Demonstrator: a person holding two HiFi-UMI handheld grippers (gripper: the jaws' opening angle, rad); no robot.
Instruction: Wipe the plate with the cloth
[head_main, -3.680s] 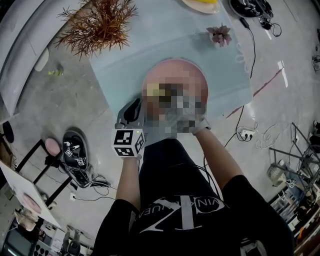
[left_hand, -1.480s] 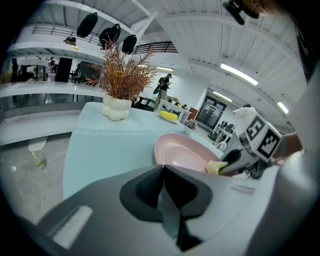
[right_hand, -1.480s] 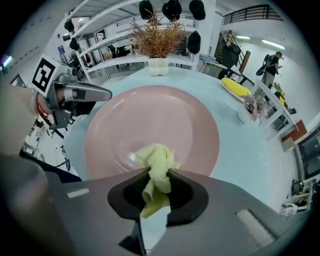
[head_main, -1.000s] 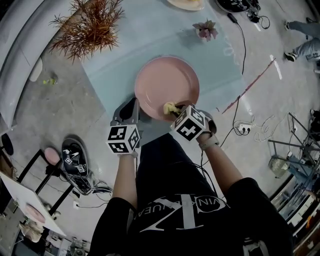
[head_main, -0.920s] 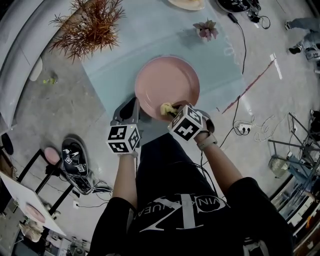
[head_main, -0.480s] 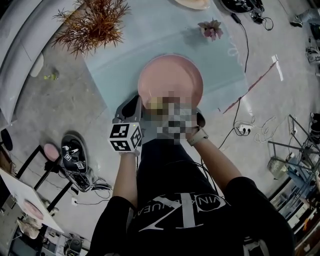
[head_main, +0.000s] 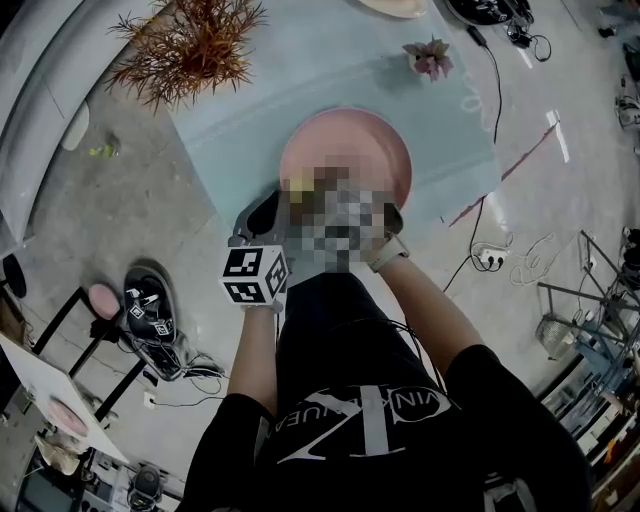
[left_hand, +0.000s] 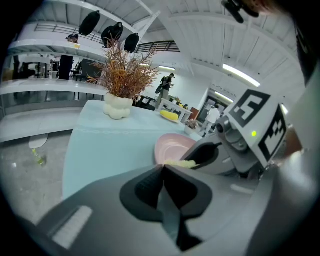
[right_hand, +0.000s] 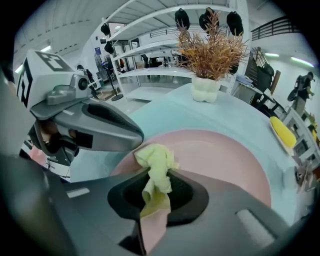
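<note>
Here the right gripper (right_hand: 155, 176) is clamped on the yellow cloth (right_hand: 156, 159), whose bunched end lies at the pink plate's (right_hand: 220, 160) near-left edge. The left gripper (left_hand: 163, 169), jaws together on nothing, sits beside that rim. Wiping seems under way; next, sweep the cloth across the centre.

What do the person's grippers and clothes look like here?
Both the left gripper and right gripper have grey curved shells, black inside the jaws. Each carries a white cube bearing black square markers. The person wears a black short-sleeved T-shirt with pale print.
</note>
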